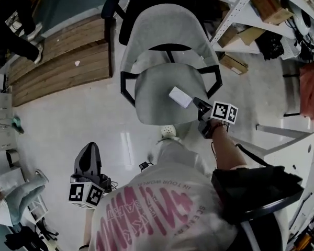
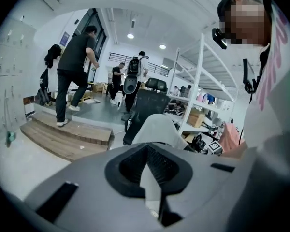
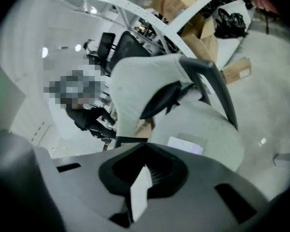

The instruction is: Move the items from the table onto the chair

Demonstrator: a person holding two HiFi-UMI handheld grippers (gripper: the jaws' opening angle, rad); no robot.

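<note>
Two tools inspected, both with jaws closed and nothing between them. Just ahead of the right gripper (image 3: pixel 144 178), clear of its tips, a flat white box (image 3: pixel 185 145) lies on the seat of the chair (image 3: pixel 217 124). Judged light, stiff and smooth; best pinched across its thin edges. No legible print on it. The left gripper (image 2: pixel 152 178) hangs well short of the chair.

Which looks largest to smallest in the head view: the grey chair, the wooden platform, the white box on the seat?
1-2. grey chair and wooden platform: nearly alike; the chair sits nearer the camera, so I won't rank them.
3. white box on the seat: clearly smallest.
</note>
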